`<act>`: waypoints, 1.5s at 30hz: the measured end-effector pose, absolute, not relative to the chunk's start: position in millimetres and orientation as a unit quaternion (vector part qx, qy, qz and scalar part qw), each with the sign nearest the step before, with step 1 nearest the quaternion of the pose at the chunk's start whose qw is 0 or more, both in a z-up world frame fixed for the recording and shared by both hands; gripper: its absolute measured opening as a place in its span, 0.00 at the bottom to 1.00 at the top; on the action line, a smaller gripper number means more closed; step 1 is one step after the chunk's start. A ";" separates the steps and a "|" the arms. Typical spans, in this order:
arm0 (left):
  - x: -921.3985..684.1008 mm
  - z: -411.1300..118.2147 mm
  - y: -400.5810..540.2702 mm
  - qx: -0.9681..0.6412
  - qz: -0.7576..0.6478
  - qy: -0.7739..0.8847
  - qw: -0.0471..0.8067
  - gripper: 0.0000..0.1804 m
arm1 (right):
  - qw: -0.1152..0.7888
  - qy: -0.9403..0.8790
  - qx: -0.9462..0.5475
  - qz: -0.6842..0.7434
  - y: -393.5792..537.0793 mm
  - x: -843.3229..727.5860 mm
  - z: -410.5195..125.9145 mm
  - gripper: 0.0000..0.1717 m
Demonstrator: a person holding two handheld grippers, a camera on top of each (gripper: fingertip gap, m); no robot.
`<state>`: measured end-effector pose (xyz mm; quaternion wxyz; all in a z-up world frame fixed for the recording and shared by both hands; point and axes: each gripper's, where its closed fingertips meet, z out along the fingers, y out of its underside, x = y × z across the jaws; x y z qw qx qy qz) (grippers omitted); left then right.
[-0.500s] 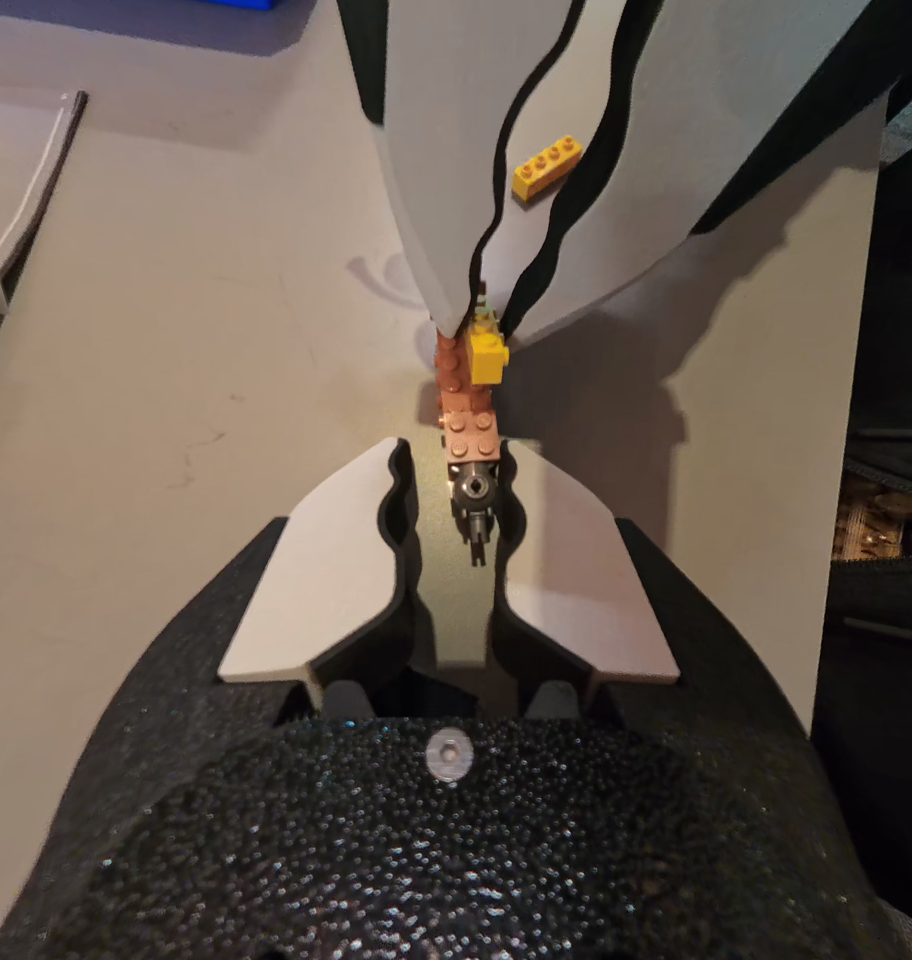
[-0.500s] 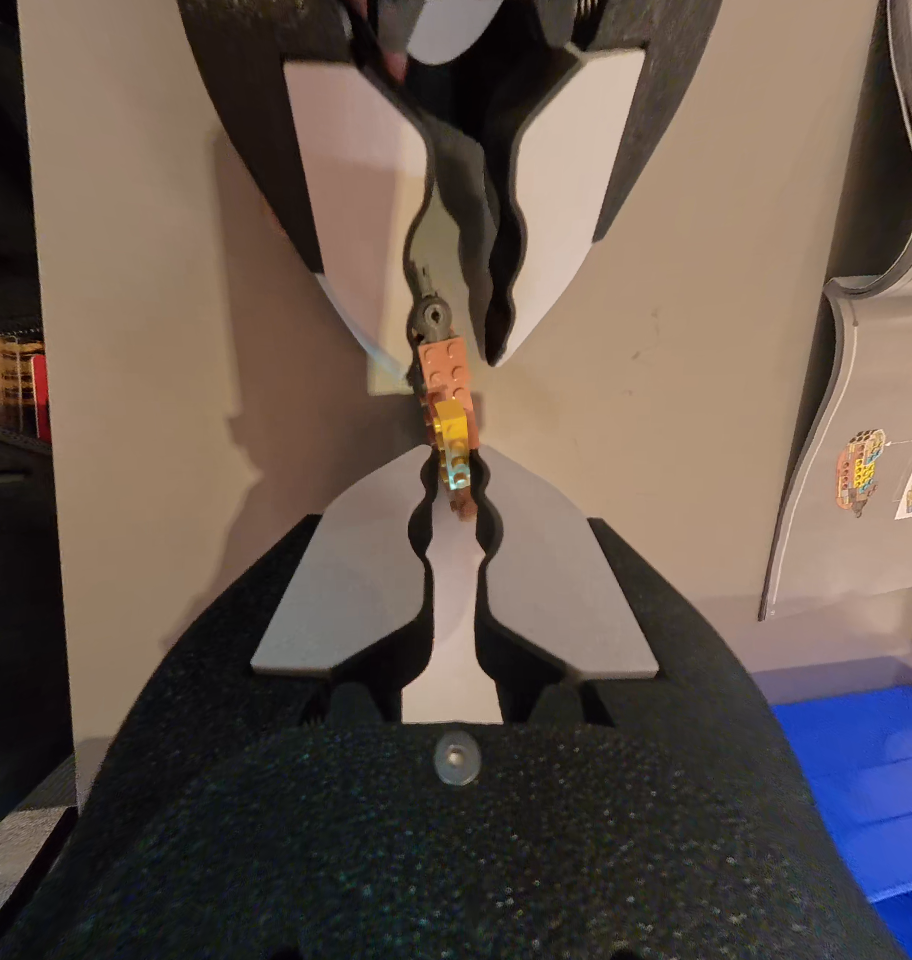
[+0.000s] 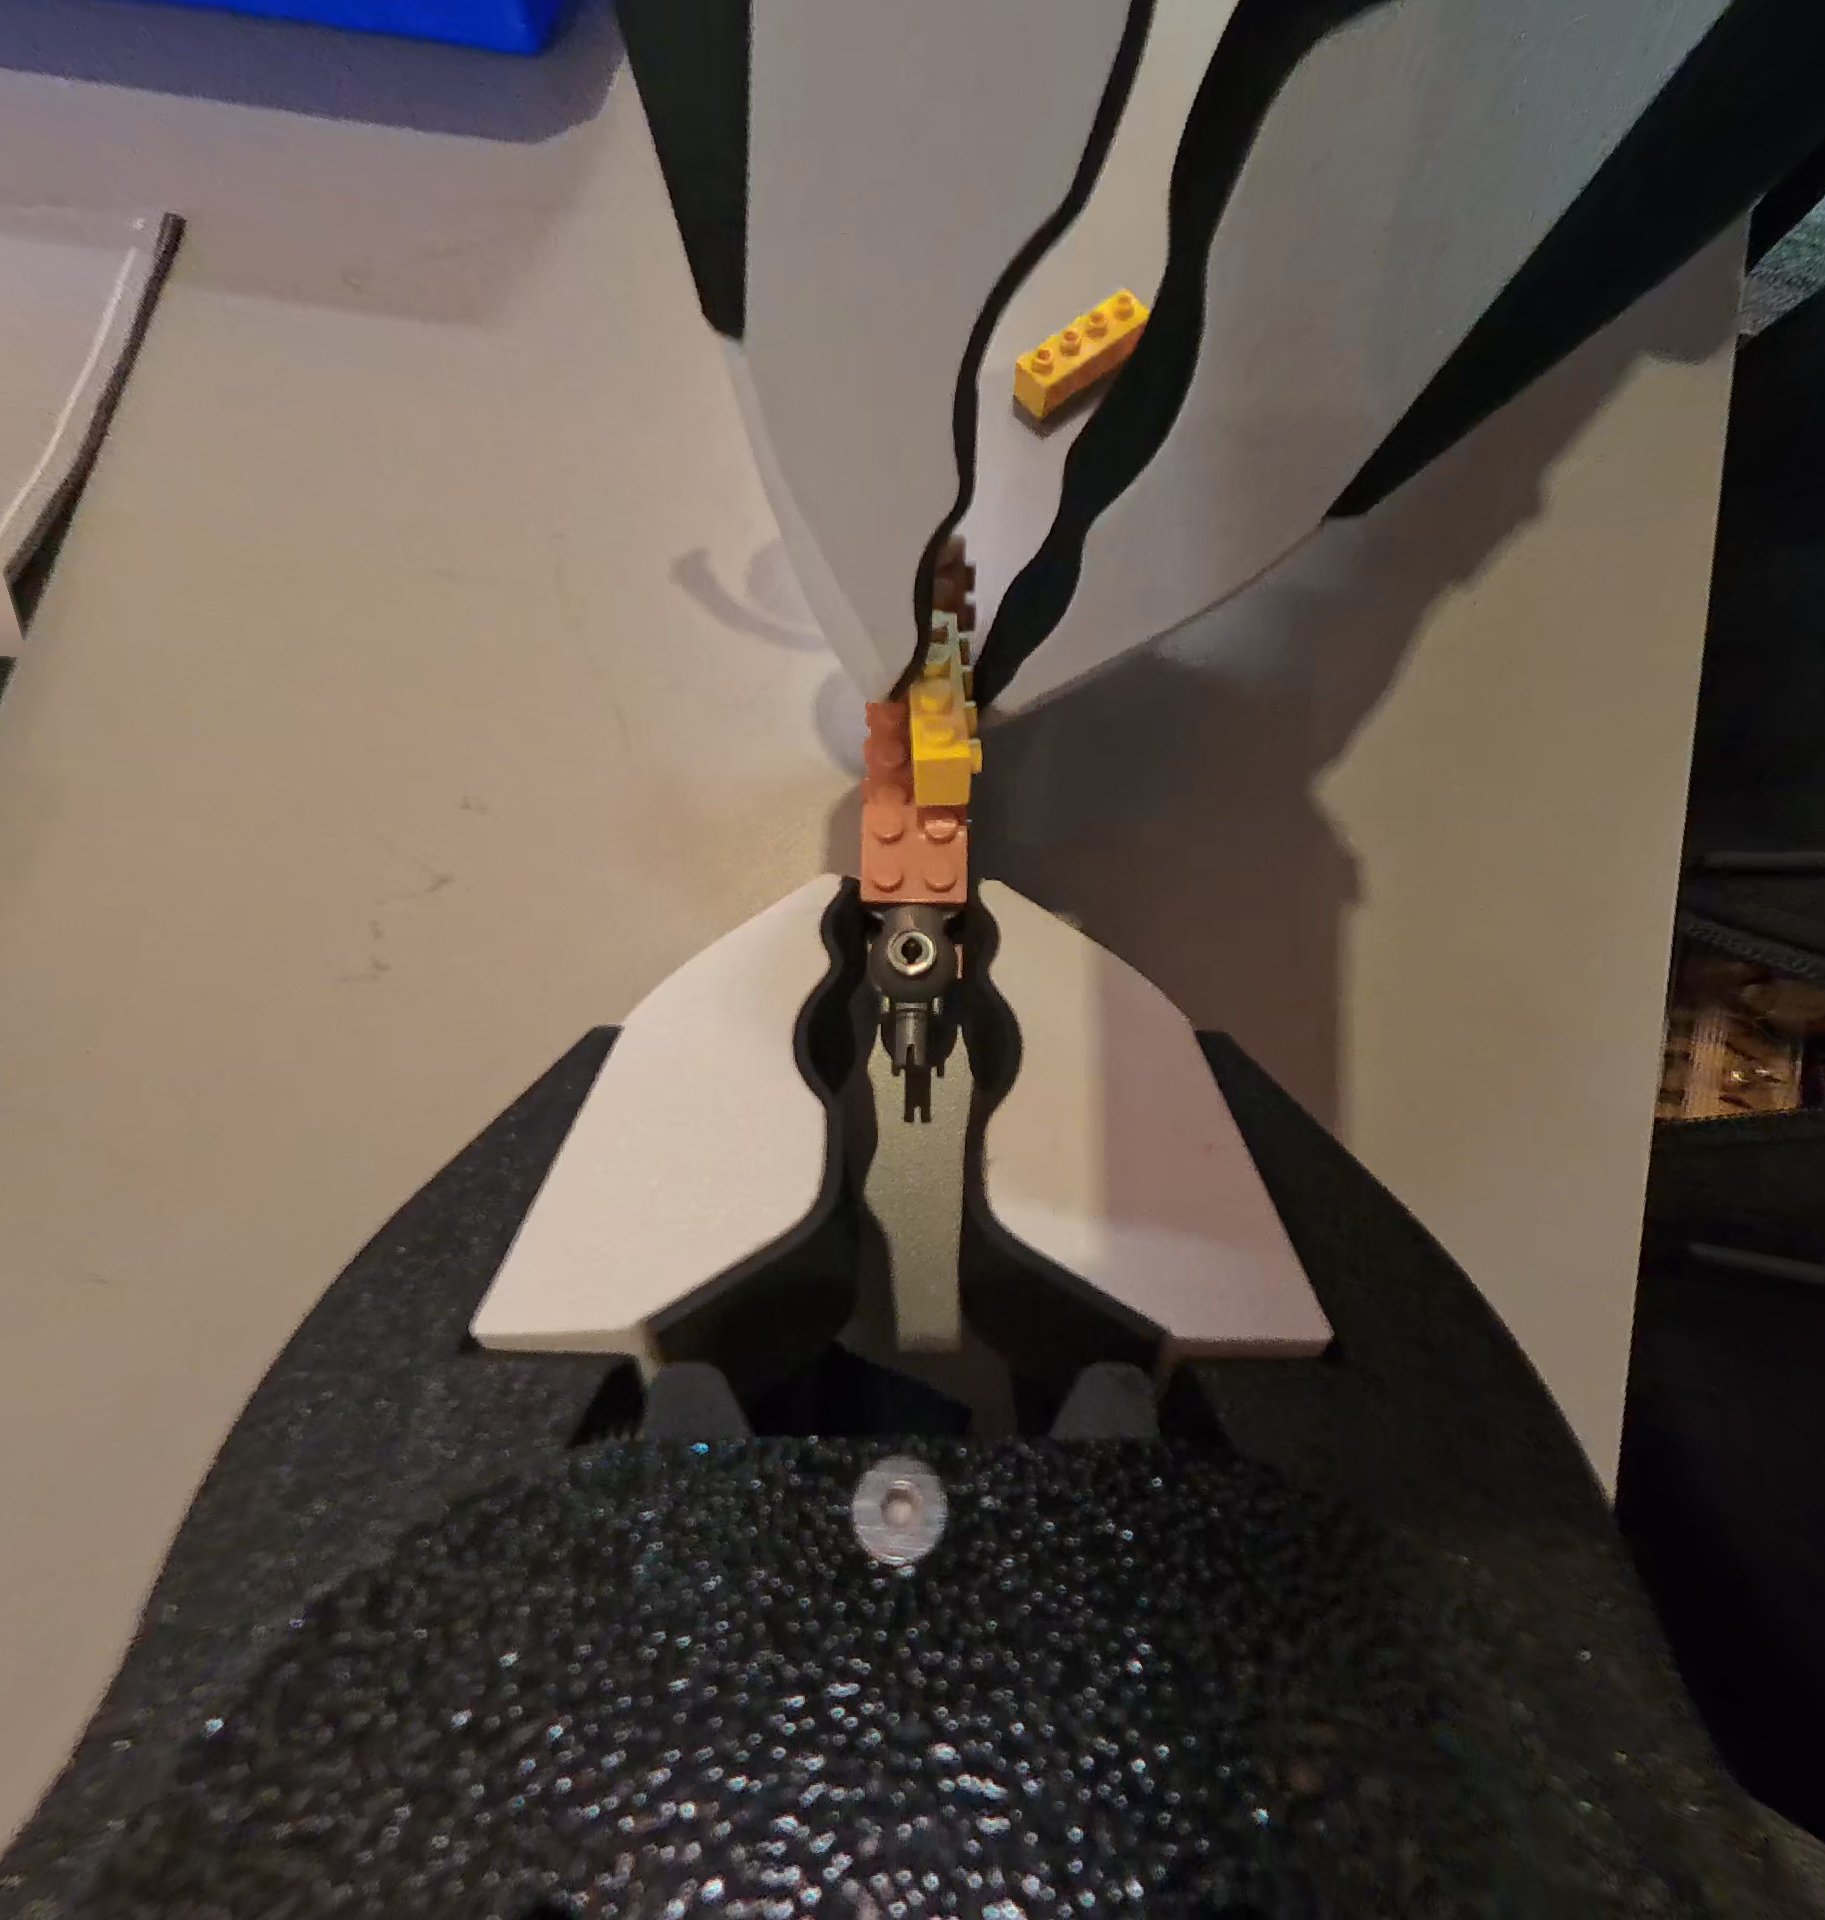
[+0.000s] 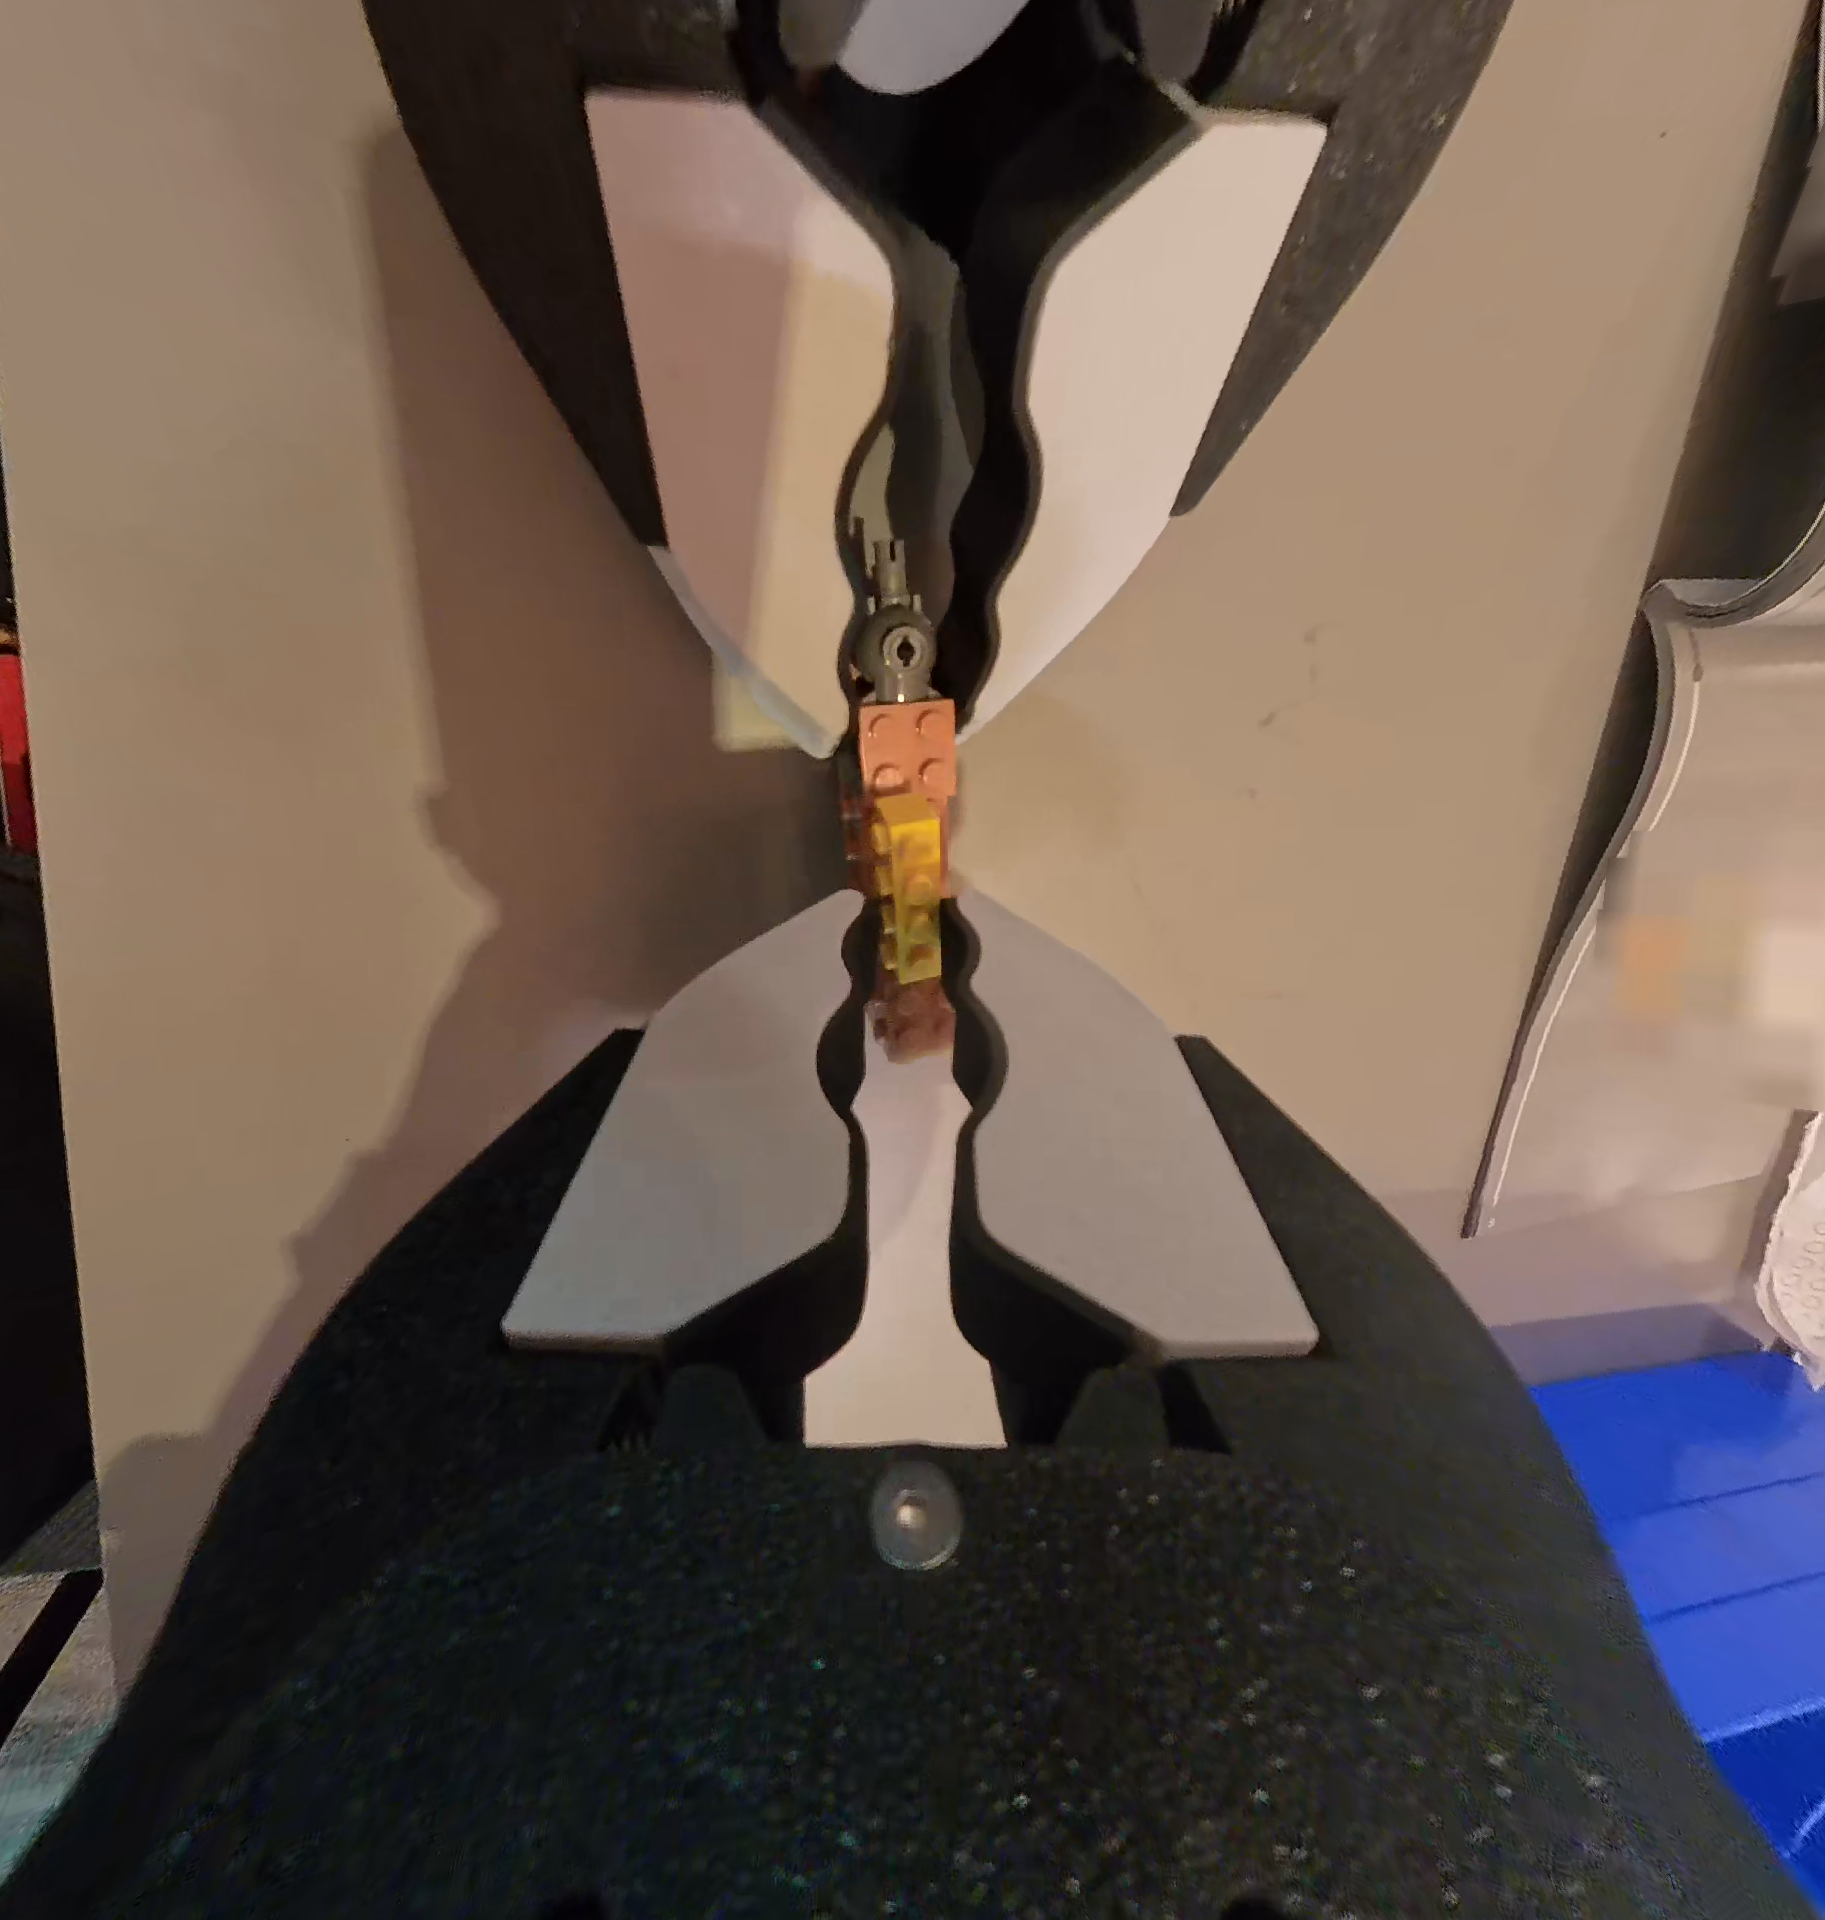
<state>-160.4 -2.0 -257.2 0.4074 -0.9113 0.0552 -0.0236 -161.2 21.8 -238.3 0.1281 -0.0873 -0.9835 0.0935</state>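
Beige table [image 3: 264,831] underneath. Toy brick strip [image 3: 913,821] stretched lengthwise between two facing grippers. Right gripper [image 4: 910,940] clamped narrowly on the brown-and-yellow end; left gripper [image 3: 913,914] closed around the dark grey knob end [image 3: 913,951]. Loose yellow brick [image 3: 1079,348] well beyond.
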 end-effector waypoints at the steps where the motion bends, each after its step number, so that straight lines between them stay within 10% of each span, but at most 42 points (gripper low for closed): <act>1: -160.4 -257.0 -2.0 -0.911 -0.025 0.054 0.408 0.09 | 0.128 -0.984 -0.088 0.090 22.5 -161.7 -237.3 0.06; 45: -159.4 -259.3 -2.7 -0.914 -0.057 0.046 0.398 0.09 | 0.106 -0.982 -0.048 0.152 21.9 -159.9 -241.7 0.06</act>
